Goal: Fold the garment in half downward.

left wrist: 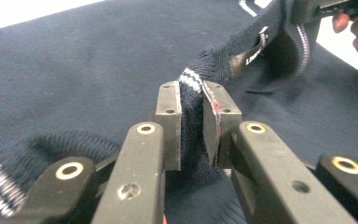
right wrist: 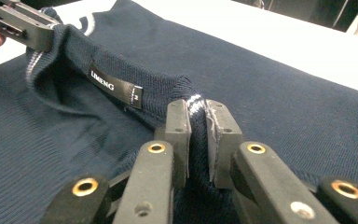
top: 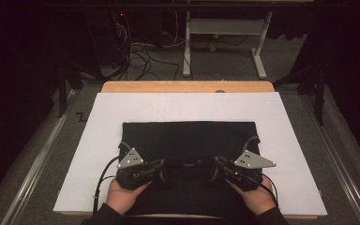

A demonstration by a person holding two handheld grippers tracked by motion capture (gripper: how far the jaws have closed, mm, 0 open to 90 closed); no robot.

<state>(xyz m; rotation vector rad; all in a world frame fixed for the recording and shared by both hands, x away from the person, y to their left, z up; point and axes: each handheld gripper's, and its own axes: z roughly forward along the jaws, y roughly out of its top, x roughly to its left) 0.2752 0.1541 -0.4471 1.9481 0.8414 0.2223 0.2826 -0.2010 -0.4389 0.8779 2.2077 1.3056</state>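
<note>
Left gripper: I'm pinching the ribbed neckband of the navy sweater between its pads, the white-striped edge of the collar sticking up at centre frame. Right gripper: I'm clamping the same neckband further round, with the sewn-in brand label sitting at upper left of its view.

In the high view, both grippers are meeting at the lower middle of the frame, left and right, jaws pointing toward each other across the neck opening. The sweater is lying flat on the white sheet covering the wooden table, looking already folded into a neat rectangle.

Judging progress: both grasps at the collar are secured and the band is lifting slightly off the body. What I take as remaining is carrying the collar edge away from me toward the hem to complete the fold, then releasing.
</note>
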